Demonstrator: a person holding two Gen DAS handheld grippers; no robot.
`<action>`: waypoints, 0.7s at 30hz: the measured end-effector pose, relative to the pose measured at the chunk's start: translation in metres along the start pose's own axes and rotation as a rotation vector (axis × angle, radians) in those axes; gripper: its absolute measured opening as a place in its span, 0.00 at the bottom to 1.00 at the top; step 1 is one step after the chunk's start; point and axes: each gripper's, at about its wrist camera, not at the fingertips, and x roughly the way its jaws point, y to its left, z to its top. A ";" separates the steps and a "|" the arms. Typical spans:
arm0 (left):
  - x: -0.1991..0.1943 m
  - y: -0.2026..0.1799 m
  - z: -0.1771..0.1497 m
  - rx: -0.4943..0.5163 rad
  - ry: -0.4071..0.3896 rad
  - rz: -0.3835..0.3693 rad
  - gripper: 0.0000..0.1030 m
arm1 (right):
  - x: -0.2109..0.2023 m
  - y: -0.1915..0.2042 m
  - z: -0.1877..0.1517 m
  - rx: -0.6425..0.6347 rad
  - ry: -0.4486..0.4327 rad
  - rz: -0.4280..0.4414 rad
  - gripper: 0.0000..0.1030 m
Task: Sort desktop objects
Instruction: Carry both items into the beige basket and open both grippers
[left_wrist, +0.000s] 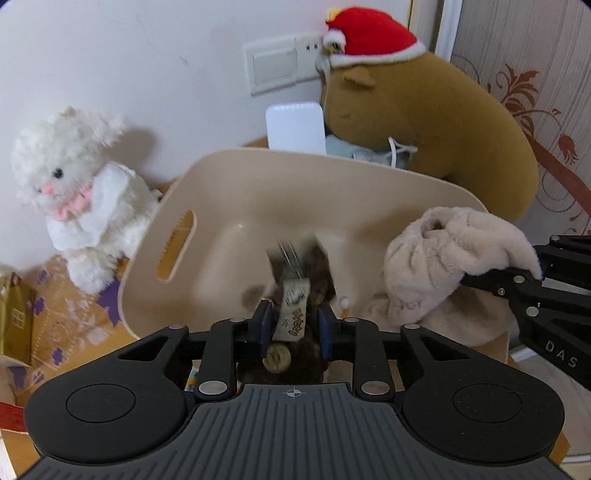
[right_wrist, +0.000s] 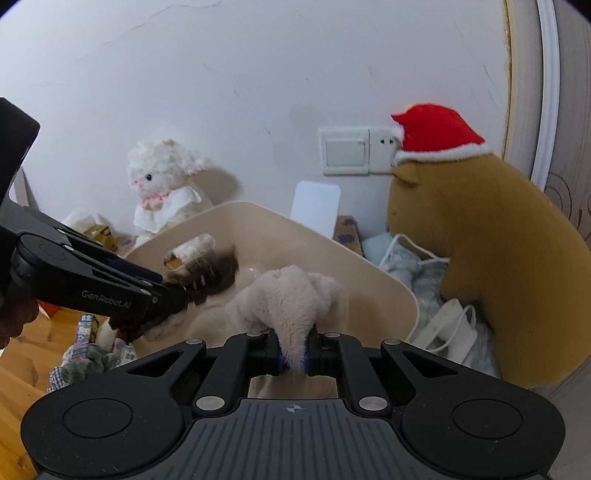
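A beige plastic basket (left_wrist: 236, 192) with a handle slot stands tilted before me; it also shows in the right wrist view (right_wrist: 369, 273). My left gripper (left_wrist: 293, 326) is shut on a dark brown plush toy (left_wrist: 317, 280) with a paper tag, held over the basket's near rim; the toy is blurred. In the right wrist view the left gripper (right_wrist: 173, 295) holds the same brown toy (right_wrist: 214, 273). My right gripper (right_wrist: 293, 352) is shut on a pale pink plush toy (right_wrist: 291, 295) at the basket's rim; this toy also shows in the left wrist view (left_wrist: 443, 258).
A white plush lamb (left_wrist: 74, 195) sits by the wall at left. A large brown plush with a red hat (left_wrist: 424, 122) leans at right behind the basket. A white box (left_wrist: 295, 125), cables and cloth (right_wrist: 417, 266) lie behind. Small packets (right_wrist: 85, 332) lie on the wooden desk.
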 end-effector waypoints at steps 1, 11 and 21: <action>0.002 -0.001 0.000 0.003 0.003 -0.004 0.21 | 0.002 -0.001 0.000 0.009 0.009 -0.001 0.10; 0.000 -0.001 -0.003 0.017 0.006 0.000 0.58 | -0.003 -0.001 0.000 0.042 0.015 -0.010 0.49; -0.034 0.036 -0.016 -0.064 -0.091 0.072 0.78 | -0.024 0.021 -0.001 0.013 -0.035 -0.023 1.00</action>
